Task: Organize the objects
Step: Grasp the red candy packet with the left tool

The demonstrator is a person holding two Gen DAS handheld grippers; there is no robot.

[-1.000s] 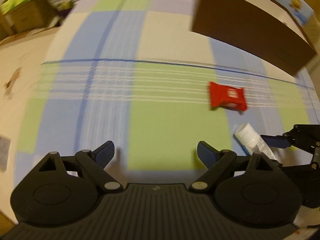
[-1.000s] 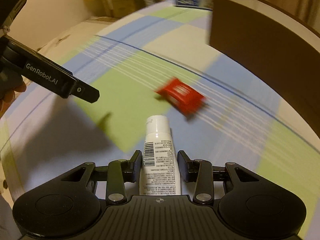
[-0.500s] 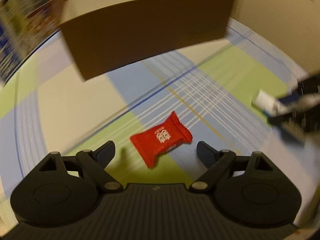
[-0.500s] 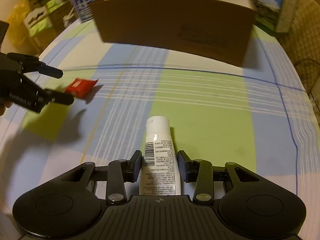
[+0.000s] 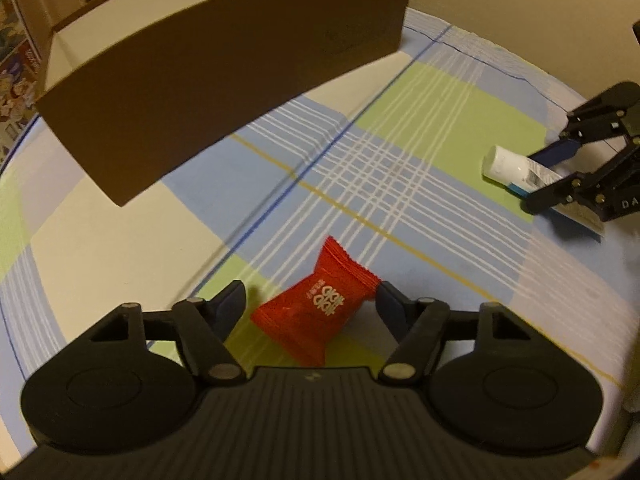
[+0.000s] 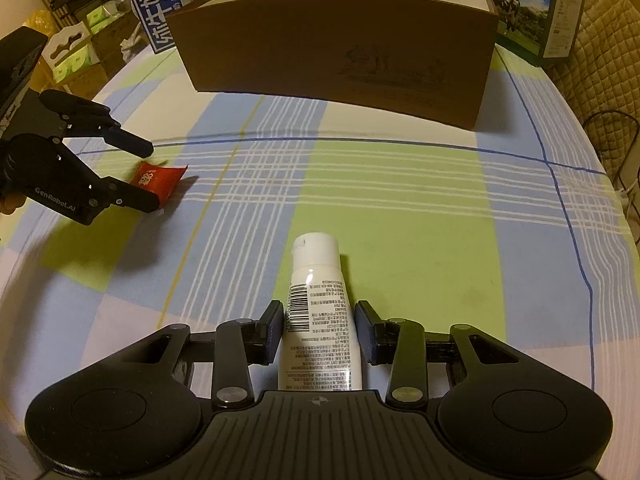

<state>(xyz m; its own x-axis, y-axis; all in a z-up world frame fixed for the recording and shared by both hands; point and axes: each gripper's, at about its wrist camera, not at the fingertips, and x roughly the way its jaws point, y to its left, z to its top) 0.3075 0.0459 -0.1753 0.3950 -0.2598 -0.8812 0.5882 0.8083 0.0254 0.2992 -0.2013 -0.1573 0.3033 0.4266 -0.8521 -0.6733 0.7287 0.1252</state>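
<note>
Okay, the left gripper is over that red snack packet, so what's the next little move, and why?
Probably finish closing the left gripper on the red packet. Its jaws have just been closing, the packet lies between them on the tablecloth, one pad touches it at most, the other stands off, so it is not gripped. The right gripper already holds the white tube; the open brown box waits beyond.

A checked cloth (image 6: 400, 184) of green, blue and cream squares, crossed by white, yellow and dark blue lines, covers the bench. In the right wrist view a blue milk carton with white lettering (image 6: 154, 0) stands at about 11 o'clock, with stacked boxes of green packs (image 6: 76, 56) just left of it toward 10 o'clock. At 1 o'clock stands a green carton printed with cows (image 6: 532, 8), and a quilted beige cover (image 6: 600, 40) lies at 2 o'clock.
</note>
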